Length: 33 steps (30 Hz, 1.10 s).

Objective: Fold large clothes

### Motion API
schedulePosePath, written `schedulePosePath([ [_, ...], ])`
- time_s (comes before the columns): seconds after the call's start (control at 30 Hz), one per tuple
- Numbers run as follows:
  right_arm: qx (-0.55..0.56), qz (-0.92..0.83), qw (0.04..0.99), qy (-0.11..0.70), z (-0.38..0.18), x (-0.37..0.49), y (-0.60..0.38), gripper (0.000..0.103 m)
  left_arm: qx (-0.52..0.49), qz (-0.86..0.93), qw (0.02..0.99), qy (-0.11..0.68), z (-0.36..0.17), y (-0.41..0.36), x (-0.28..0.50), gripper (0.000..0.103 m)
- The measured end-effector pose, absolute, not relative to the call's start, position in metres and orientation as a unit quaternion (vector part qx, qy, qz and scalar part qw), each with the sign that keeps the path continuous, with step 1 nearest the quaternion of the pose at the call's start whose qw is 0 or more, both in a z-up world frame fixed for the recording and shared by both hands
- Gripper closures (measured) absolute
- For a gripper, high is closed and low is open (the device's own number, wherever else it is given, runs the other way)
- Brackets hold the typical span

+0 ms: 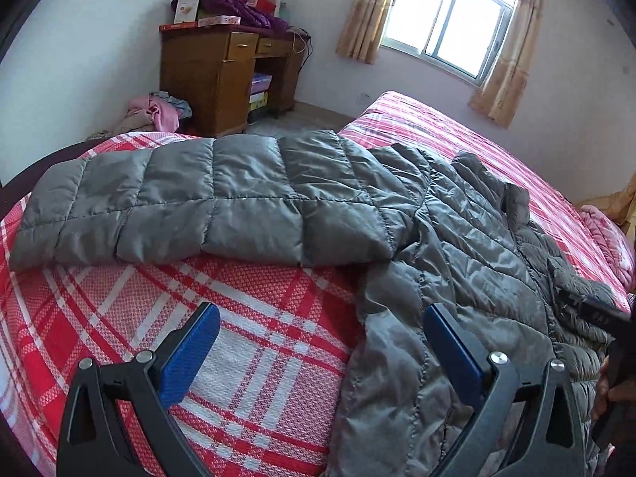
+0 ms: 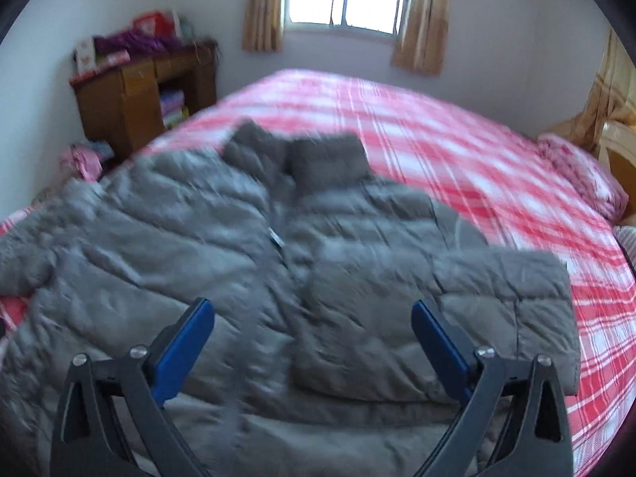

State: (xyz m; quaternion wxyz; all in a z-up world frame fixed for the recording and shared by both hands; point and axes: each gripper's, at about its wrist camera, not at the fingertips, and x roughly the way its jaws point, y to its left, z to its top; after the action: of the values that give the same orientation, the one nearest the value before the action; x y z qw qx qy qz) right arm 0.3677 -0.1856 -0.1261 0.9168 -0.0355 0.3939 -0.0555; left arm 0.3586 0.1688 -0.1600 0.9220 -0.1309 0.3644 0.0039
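A grey quilted puffer jacket [image 1: 457, 238] lies front up on a bed with a red and white plaid sheet [image 1: 246, 318]. One sleeve [image 1: 179, 202] stretches out flat to the left. My left gripper [image 1: 322, 318] is open and empty, hovering over the sheet beside the jacket's lower edge. In the blurred right wrist view the jacket [image 2: 246, 262] fills the middle, collar [image 2: 302, 155] at the far end, the other sleeve [image 2: 505, 318] folded in over the body. My right gripper [image 2: 314, 314] is open and empty above the jacket's lower front.
A wooden desk [image 1: 222, 75] piled with boxes and purple cloth stands by the far wall. Pink clothes [image 1: 159, 111] lie on the floor beside it. A curtained window [image 1: 449, 16] is behind the bed. A pink pillow [image 2: 584, 175] lies at the bed's right end.
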Motion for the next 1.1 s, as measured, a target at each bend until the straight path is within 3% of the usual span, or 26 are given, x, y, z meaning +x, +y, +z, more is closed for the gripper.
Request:
schedulePosePath([
  [0.03,-0.032,-0.054,0.907,0.417,-0.136,0.375,-0.194,0.037,-0.132,0.005,0.922,0.365,-0.16,0.169,0.359,0.001],
  [0.07,-0.026,-0.056,0.895,0.441,-0.146,0.381,-0.202,0.049,-0.132,0.006,0.921,0.365,-0.16,0.17,0.359,0.001],
  [0.2,-0.004,-0.07,0.88,0.47,-0.159,0.391,-0.217,0.083,-0.133,0.009,0.921,0.365,-0.16,0.172,0.359,0.001],
  [0.23,0.002,-0.07,0.882,0.465,-0.153,0.39,-0.216,0.085,-0.133,0.009,0.922,0.364,-0.16,0.172,0.359,0.001],
  [0.47,0.046,0.026,0.916,0.399,-0.094,0.387,-0.152,0.085,-0.124,0.009,0.925,0.359,-0.158,0.17,0.357,0.001],
  [0.6,0.044,0.082,0.911,0.401,-0.103,0.403,-0.095,0.085,-0.131,0.007,0.924,0.358,-0.159,0.172,0.356,0.001],
  [0.67,0.05,0.108,0.91,0.397,-0.115,0.411,-0.07,0.079,-0.137,0.005,0.923,0.36,-0.159,0.174,0.356,0.001],
  [0.7,0.049,0.115,0.91,0.394,-0.12,0.413,-0.058,0.063,-0.141,0.005,0.922,0.361,-0.16,0.176,0.357,0.001],
  [0.73,0.049,0.126,0.907,0.399,-0.125,0.417,-0.05,0.034,-0.144,0.005,0.921,0.362,-0.161,0.176,0.357,0.001],
  [0.77,0.051,0.143,0.899,0.411,-0.129,0.421,-0.042,0.026,-0.147,0.005,0.92,0.362,-0.161,0.178,0.358,0.001],
  [0.8,0.059,0.158,0.895,0.414,-0.128,0.42,-0.038,0.024,-0.15,0.005,0.92,0.363,-0.161,0.18,0.358,0.001],
  [0.9,0.069,0.178,0.909,0.37,-0.109,0.405,-0.044,0.026,-0.154,0.005,0.919,0.364,-0.161,0.181,0.358,0.001],
  [1.0,0.055,0.144,0.937,0.312,-0.081,0.384,-0.078,0.049,-0.148,0.007,0.921,0.361,-0.161,0.181,0.358,0.001],
  [1.1,0.032,0.066,0.951,0.301,-0.073,0.376,-0.135,0.05,-0.138,0.01,0.923,0.358,-0.16,0.177,0.357,0.001],
])
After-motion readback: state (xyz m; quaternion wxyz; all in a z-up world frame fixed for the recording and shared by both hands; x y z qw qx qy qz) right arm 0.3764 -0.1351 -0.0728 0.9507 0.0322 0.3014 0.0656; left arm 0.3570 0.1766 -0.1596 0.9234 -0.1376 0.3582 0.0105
